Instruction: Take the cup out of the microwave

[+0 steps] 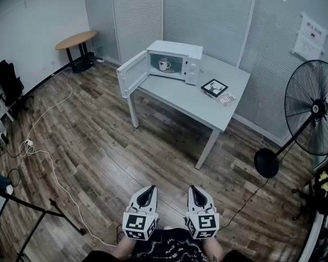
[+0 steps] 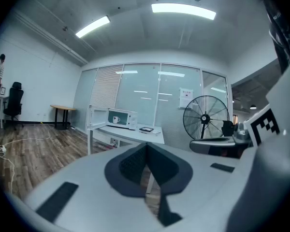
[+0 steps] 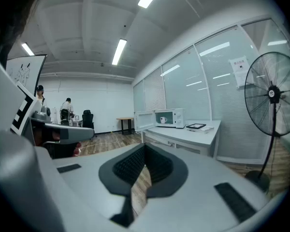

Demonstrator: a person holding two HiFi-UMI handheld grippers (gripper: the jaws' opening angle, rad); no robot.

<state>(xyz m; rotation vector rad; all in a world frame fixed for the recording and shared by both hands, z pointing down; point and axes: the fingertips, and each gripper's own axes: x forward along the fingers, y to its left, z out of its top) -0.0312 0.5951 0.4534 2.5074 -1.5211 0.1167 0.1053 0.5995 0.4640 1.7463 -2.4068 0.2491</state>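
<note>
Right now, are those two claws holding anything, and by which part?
Nothing is held. The left claw and the right claw are both shut and empty; the cup sits untouched inside the open microwave across the room.

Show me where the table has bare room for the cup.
Bare: the table from the microwave front to its near corner, left of the tablet. Crowded: the right edge, with tablet and booklet.
</note>
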